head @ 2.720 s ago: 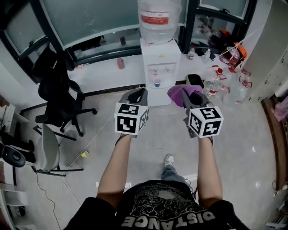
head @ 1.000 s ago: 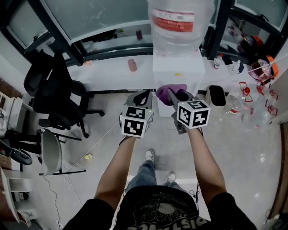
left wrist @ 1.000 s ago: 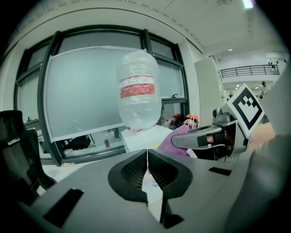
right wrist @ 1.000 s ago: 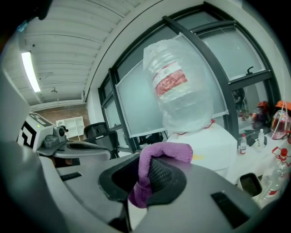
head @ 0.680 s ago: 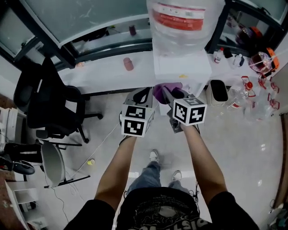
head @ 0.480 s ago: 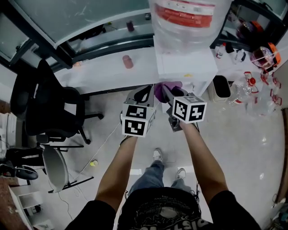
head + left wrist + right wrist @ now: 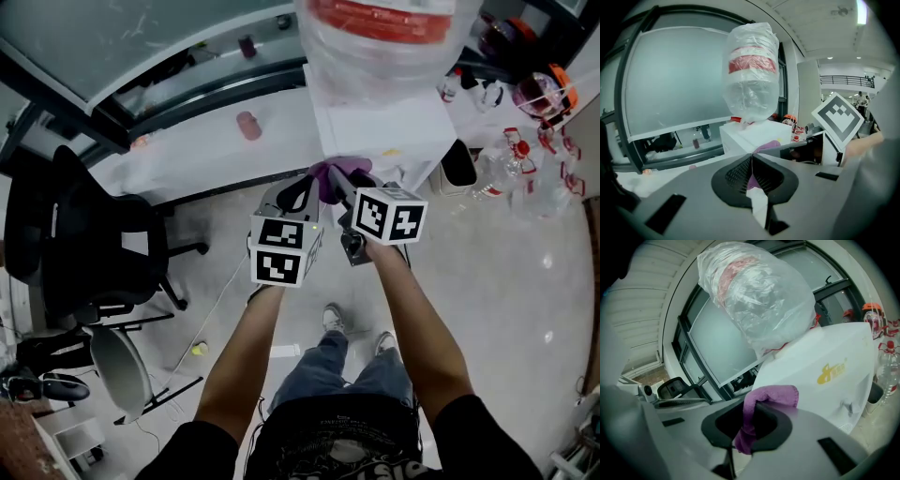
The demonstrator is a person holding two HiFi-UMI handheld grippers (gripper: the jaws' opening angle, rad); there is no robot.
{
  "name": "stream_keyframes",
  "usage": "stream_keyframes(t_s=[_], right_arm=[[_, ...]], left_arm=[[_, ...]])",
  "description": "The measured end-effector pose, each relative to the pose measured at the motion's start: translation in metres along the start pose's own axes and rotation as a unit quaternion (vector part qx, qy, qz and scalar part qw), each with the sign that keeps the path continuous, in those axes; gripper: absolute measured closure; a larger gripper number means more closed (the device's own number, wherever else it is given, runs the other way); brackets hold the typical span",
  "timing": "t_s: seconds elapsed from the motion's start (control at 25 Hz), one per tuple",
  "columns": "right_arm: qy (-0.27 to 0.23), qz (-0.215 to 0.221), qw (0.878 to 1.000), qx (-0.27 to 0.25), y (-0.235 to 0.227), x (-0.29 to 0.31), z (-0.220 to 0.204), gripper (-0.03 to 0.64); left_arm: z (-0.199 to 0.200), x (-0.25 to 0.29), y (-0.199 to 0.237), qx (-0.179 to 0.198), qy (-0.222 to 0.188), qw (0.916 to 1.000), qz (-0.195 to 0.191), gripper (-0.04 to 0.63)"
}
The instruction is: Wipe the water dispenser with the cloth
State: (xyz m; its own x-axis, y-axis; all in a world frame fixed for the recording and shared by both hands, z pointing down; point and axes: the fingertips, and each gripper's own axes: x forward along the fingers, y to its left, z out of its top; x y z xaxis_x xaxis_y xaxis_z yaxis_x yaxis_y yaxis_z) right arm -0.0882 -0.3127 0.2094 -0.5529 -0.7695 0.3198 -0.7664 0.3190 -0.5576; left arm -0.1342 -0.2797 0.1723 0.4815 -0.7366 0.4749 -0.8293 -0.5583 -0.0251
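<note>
Head view, nearest first: both forearms reached forward from the body and drew close together ahead, so the two tools sat just beside each other. The left tool [image 7: 300, 190] was clenched on nothing; in the left gripper view its jaws met tip to tip [image 7: 751, 160], and the purple behind them belonged to the neighbour's load. The right tool [image 7: 341, 187] led slightly and was grasping the cloth [image 7: 328, 171]. In the right gripper view the purple cloth [image 7: 771, 394] was pinched between the jaws, with a fold bunched over their tips.

Just beyond stood the water dispenser [image 7: 380, 117], its white front face [image 7: 825, 362] filling the space ahead of the cloth. The cloth looked near that face, but no view settled whether it was touching. The bottle [image 7: 380, 33], wrapped in clear plastic, sat on top.

By my reading, the cloth was in hand and brought up, while the wiping itself had not begun and every surface remained to be done.
</note>
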Motion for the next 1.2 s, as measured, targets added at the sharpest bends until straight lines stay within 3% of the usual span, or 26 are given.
stream_keyframes(t_s=[0.68, 1.2], right_arm=[[-0.017, 0.037, 0.999, 0.014, -0.049, -0.032, 0.037, 0.575], [-0.031, 0.031, 0.999, 0.033, -0.108, -0.074, 0.063, 0.575]], left_arm=[[0.02, 0.039, -0.048, 0.001, 0.006, 0.9995, 0.033, 0.568], [0.039, 0.064, -0.095, 0.0, 0.002, 0.999, 0.044, 0.568]])
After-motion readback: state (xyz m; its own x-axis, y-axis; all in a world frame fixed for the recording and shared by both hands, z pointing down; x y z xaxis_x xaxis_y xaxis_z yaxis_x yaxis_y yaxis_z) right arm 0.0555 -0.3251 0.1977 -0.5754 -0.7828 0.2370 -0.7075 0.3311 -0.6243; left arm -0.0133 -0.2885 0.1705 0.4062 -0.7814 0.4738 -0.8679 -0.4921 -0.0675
